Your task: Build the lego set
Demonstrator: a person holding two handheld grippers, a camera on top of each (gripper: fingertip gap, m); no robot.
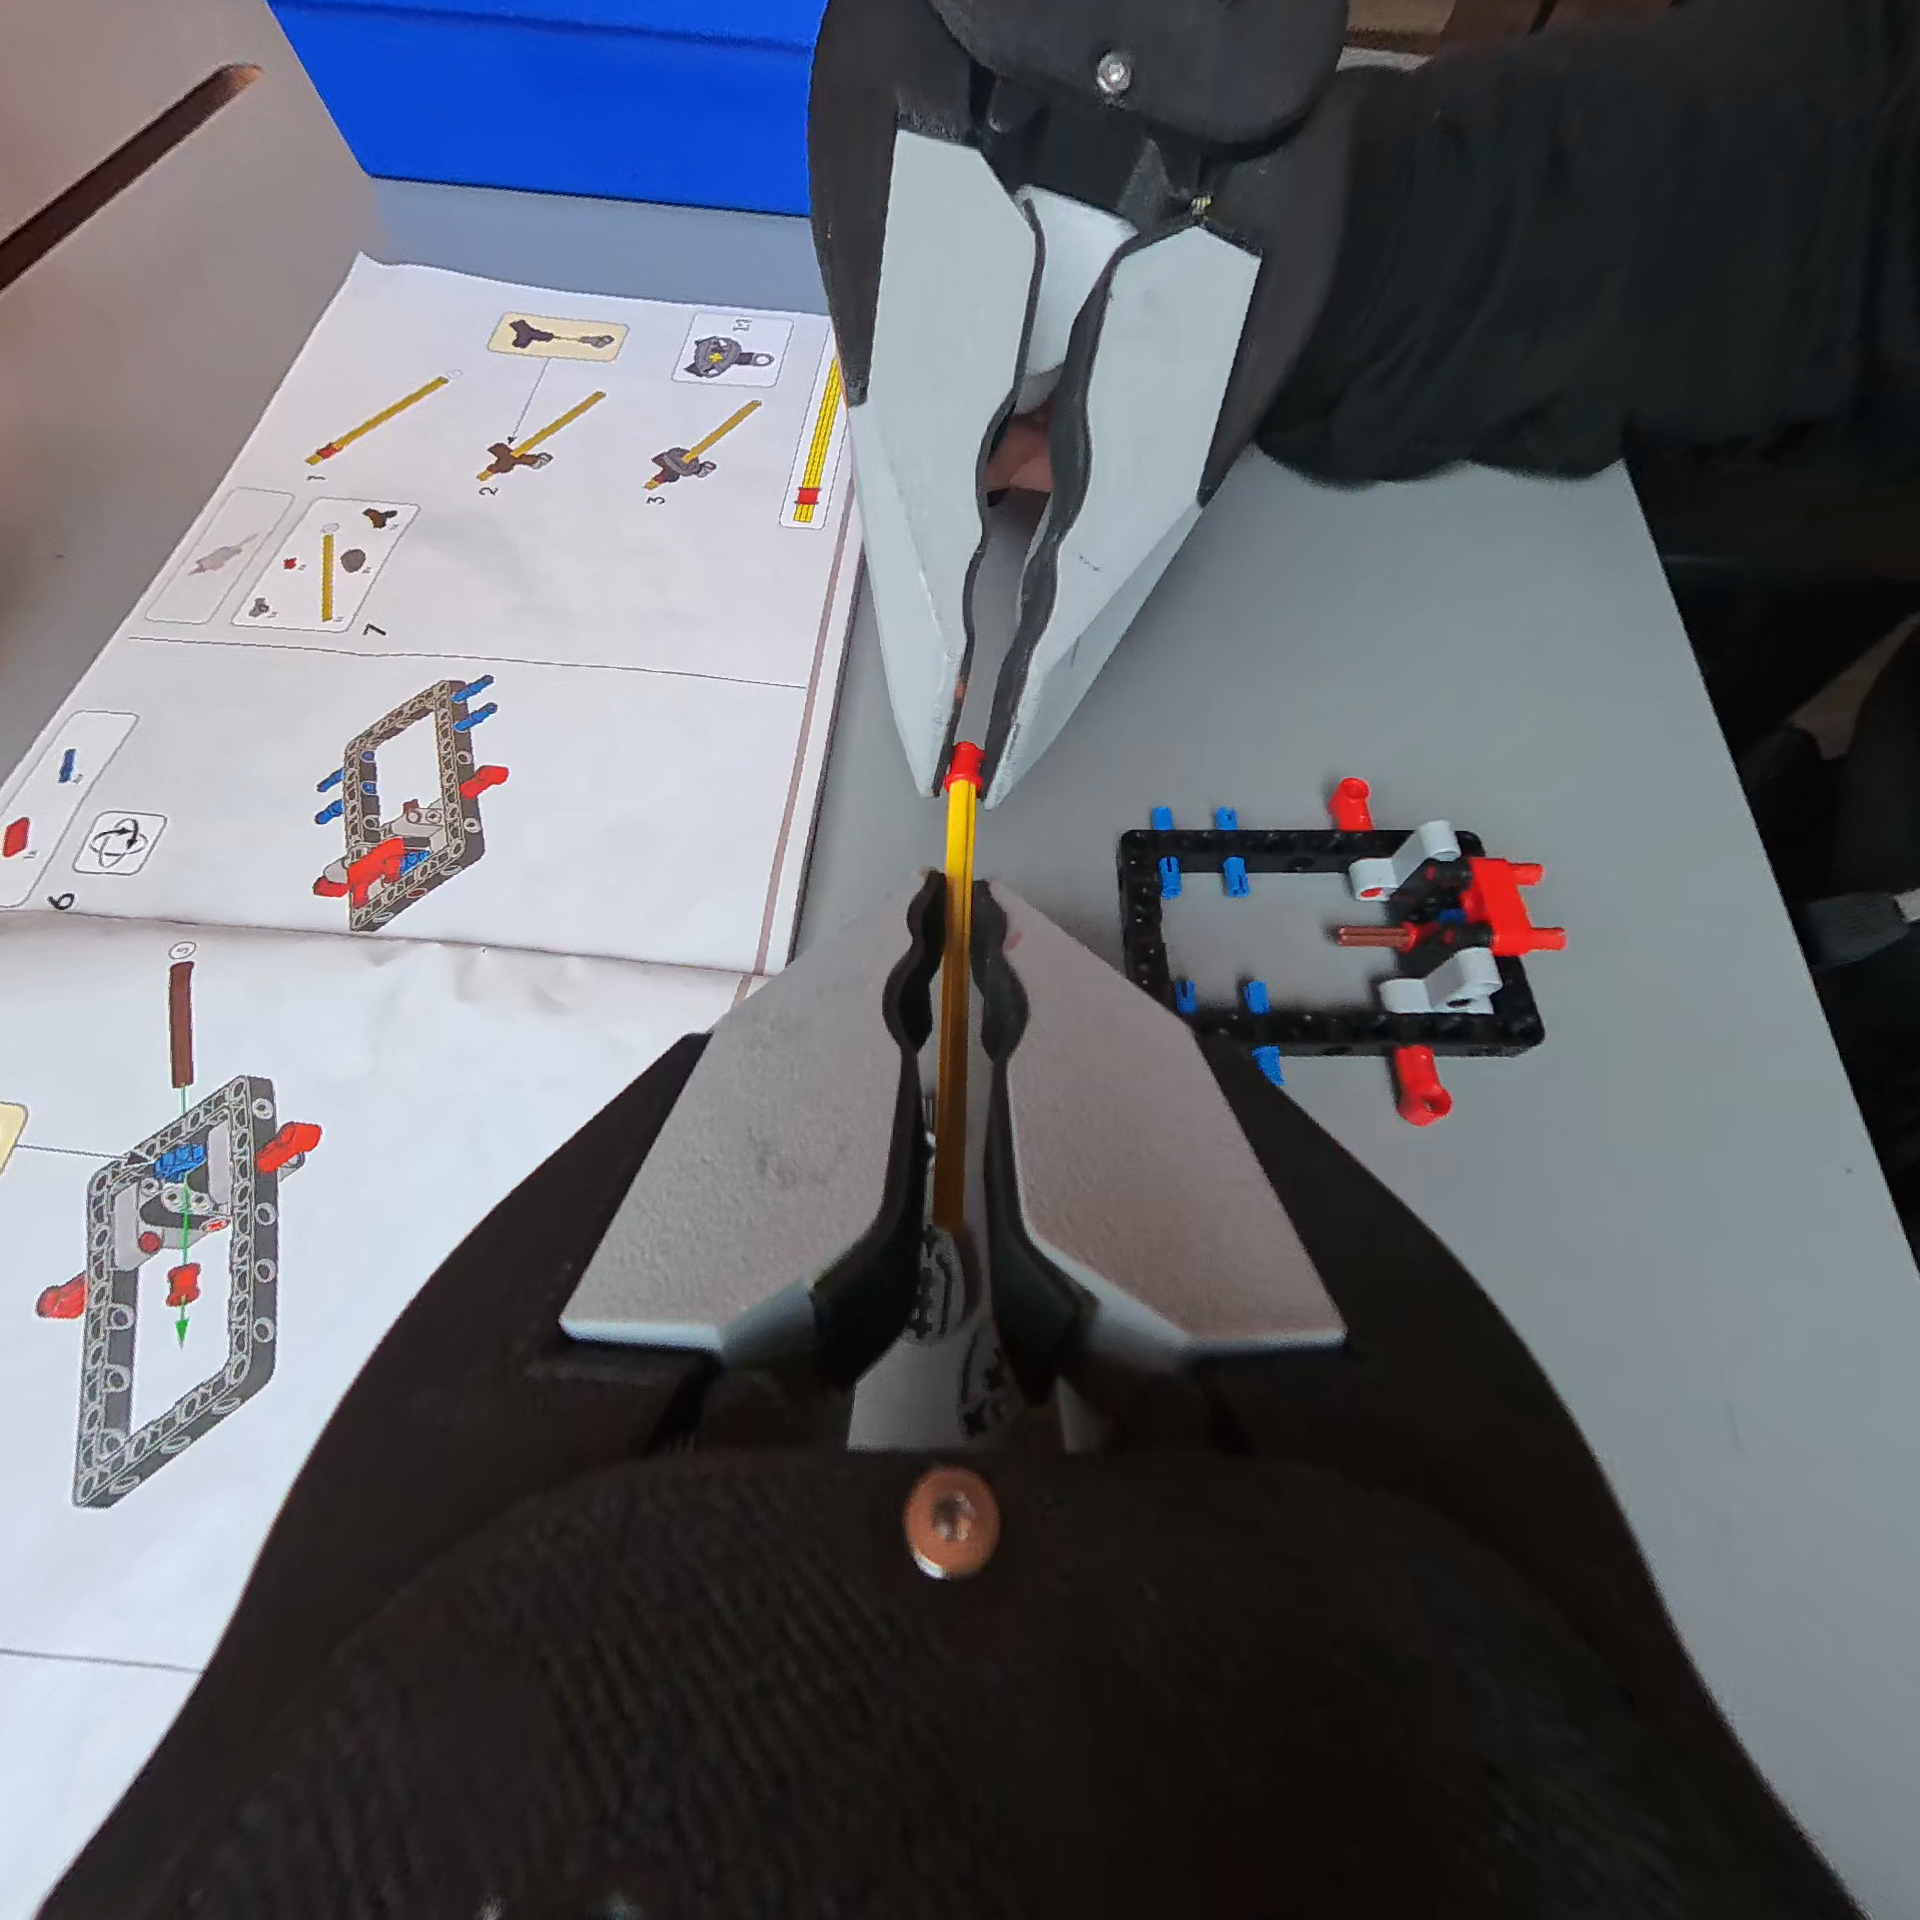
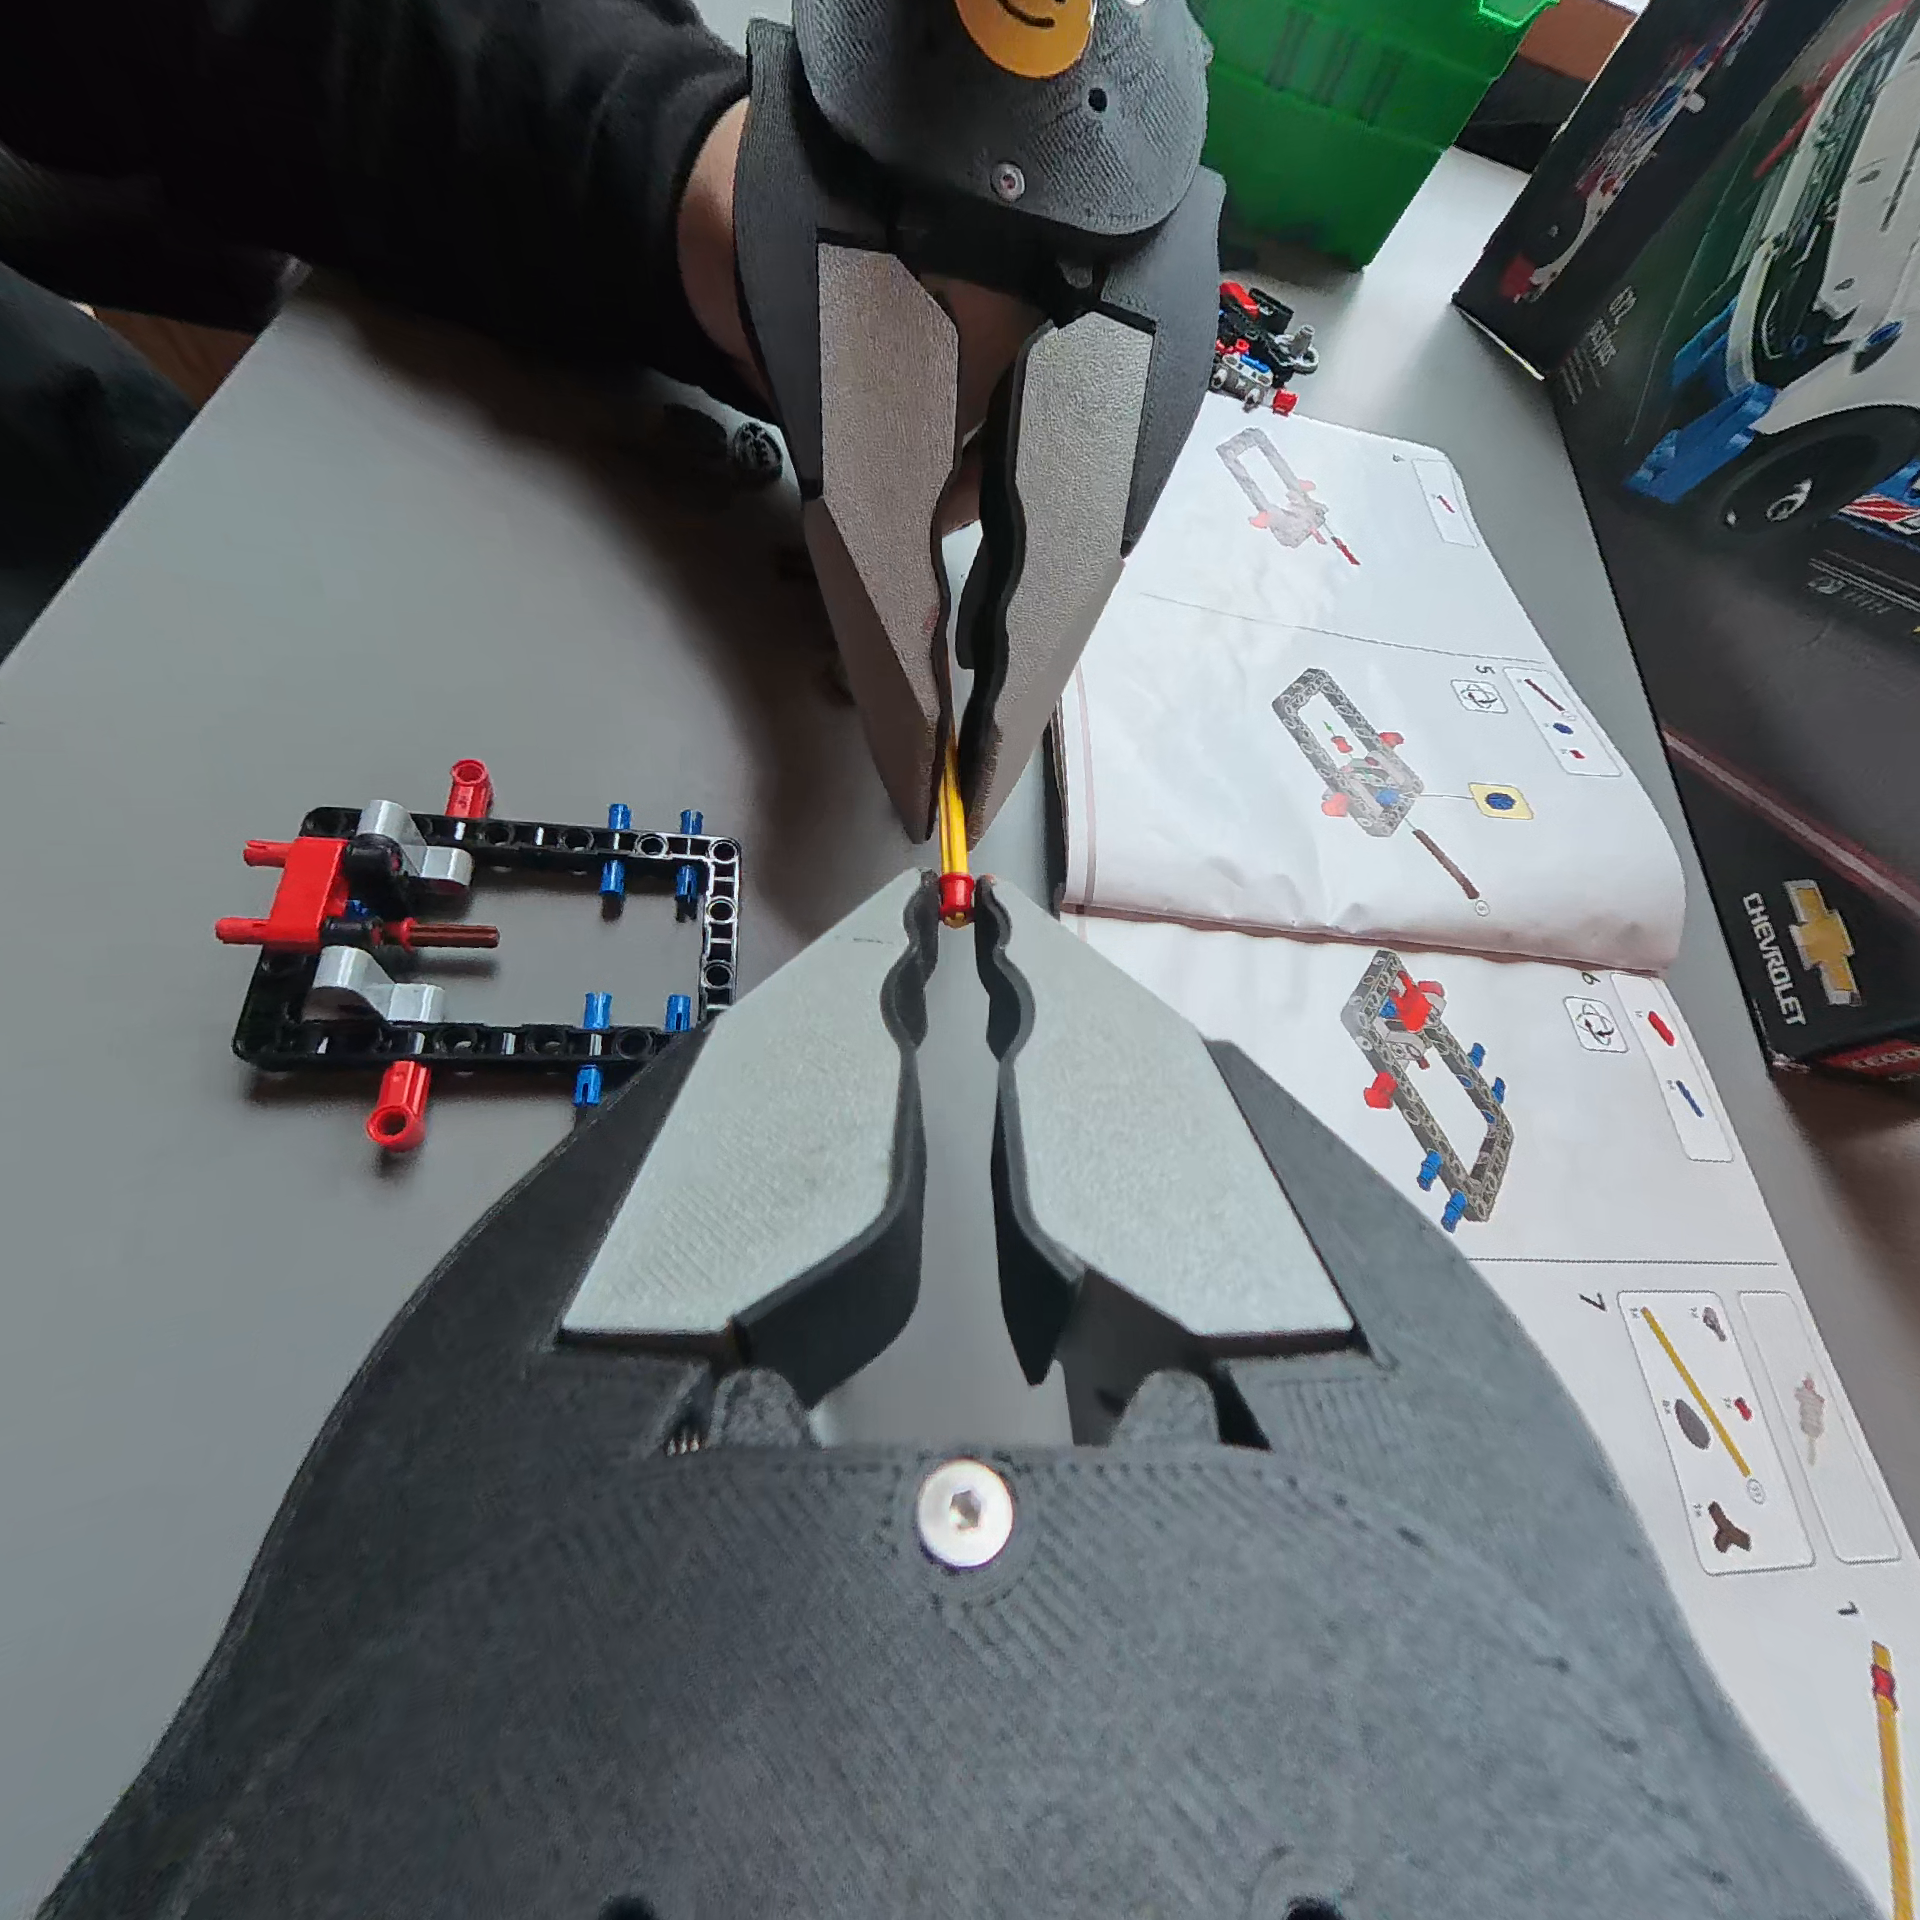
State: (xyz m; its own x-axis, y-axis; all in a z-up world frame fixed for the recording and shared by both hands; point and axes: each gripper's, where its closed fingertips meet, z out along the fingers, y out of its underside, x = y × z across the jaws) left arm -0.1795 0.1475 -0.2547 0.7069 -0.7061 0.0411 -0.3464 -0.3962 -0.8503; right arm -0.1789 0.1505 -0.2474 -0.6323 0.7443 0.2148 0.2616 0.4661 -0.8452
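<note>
A yellow axle (image 1: 956, 844) is held in the air between my two grippers. My left gripper (image 1: 958, 896) is shut on the axle, which runs back along its fingers. A red bush (image 1: 964, 762) sits on the axle's far end, and my right gripper (image 1: 964, 798) is shut on it. In the right wrist view my right gripper (image 2: 956, 902) pinches the red bush (image 2: 956, 894) at its tips, and the left gripper (image 2: 951, 831) holds the axle (image 2: 950, 805) opposite. The black frame assembly (image 1: 1143, 935) with blue pins, red connectors and grey levers lies flat on the table (image 2: 717, 925).
The open instruction booklet (image 1: 468, 727) (image 2: 1351, 831) lies beside the grippers. A blue box (image 1: 571, 104) stands behind it. A green bin (image 2: 1340, 135), the set's box (image 2: 1766, 468) and a small pile of loose parts (image 2: 1262, 348) are at the far side. Left and right tips are no more than a few centimetres apart.
</note>
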